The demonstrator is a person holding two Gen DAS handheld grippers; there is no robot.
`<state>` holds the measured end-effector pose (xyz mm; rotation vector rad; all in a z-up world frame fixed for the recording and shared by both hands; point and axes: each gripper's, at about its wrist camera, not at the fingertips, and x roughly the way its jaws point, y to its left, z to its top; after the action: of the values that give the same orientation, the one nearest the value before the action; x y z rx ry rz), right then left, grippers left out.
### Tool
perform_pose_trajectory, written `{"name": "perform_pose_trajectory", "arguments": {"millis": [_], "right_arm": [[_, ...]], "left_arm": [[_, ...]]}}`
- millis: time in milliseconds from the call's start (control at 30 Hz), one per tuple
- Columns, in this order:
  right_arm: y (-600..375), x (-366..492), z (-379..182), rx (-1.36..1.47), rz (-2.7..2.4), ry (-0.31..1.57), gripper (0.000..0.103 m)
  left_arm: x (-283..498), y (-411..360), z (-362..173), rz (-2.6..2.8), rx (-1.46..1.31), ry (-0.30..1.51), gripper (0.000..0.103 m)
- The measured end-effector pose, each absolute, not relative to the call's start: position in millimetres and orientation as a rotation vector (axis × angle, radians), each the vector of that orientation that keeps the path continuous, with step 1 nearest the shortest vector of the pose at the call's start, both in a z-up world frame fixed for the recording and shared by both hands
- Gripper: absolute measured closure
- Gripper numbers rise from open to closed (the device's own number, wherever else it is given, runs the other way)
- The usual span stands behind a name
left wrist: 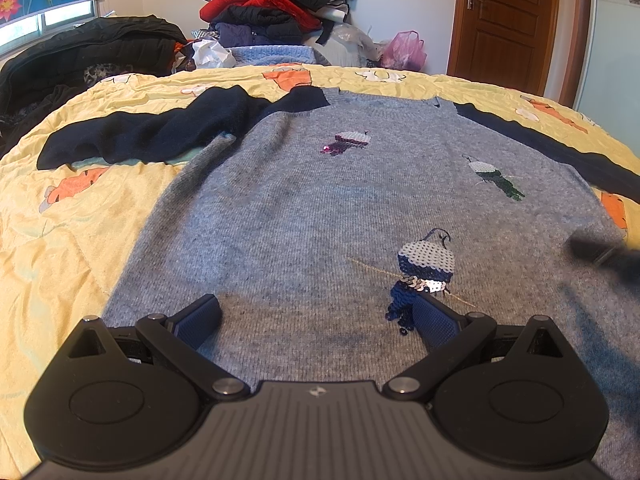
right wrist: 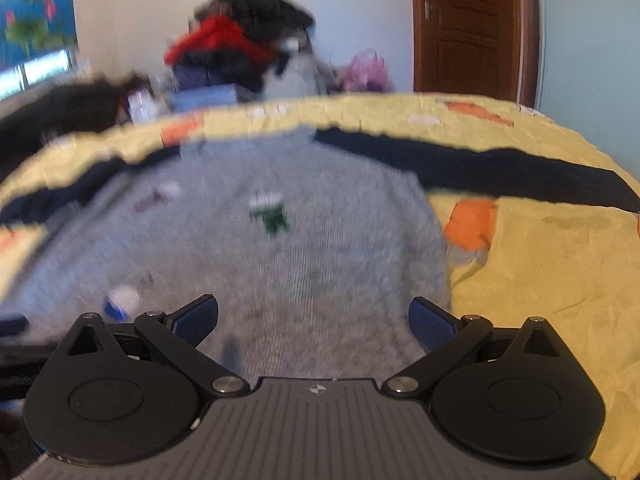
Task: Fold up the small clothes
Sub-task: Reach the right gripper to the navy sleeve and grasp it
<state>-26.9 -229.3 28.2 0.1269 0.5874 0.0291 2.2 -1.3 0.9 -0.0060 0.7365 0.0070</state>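
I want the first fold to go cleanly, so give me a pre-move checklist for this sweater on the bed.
1. Sweater lies face up and flat on the bedspread: ok.
2. Left sleeve straight: not ok, it is bunched and bent.
3. Right sleeve stretched out: ok.
4. Left gripper open and empty over the hem: ok.
5. Right gripper open and empty: ok.
6. Right wrist view sharp enough to aim: not ok, blurred.
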Motion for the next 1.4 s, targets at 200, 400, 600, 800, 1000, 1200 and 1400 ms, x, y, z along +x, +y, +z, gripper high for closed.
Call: {"name": "perform_pose_trajectory", "arguments": {"millis": [200, 400, 600, 800, 1000, 1200, 1400], "right_arm": [[-322.4, -33.4, 62.9, 0.376, 0.101, 0.432, 0.001], [-449.0, -4.7, 64.2, 0.608, -0.097, 0.416, 0.015], [-560.3, 23.1, 29.4, 0.916, -0.286, 0.382, 0.037], [-588.3, 35.7, 5.1, 0.974, -0.387, 0.393, 0.04], [-589.8, 46.3, -8.1, 0.977, -0.431, 0.418, 0.042], [-591.5, 41.7, -4.2, 1.02, -0.432, 0.402, 0.041], [-596.8, 51.9, -2.1, 1.002, -0.418, 0.38, 0.039]], "left_arm": [[1.7, -1.1, 1.1, 0.007, -0.006, 0.736, 0.0], [1.6, -1.4, 1.1, 0.008, -0.007, 0.736, 0.0], [1.5, -1.3, 1.1, 0.008, -0.006, 0.736, 0.0], [1.6, -1.2, 1.1, 0.008, -0.006, 0.736, 0.0], [1.1, -0.9, 1.1, 0.007, -0.006, 0.735, 0.0], [1.4, -1.2, 1.0, 0.007, -0.006, 0.735, 0.0], [1.4, -1.2, 1.0, 0.007, -0.006, 0.735, 0.0]]}}
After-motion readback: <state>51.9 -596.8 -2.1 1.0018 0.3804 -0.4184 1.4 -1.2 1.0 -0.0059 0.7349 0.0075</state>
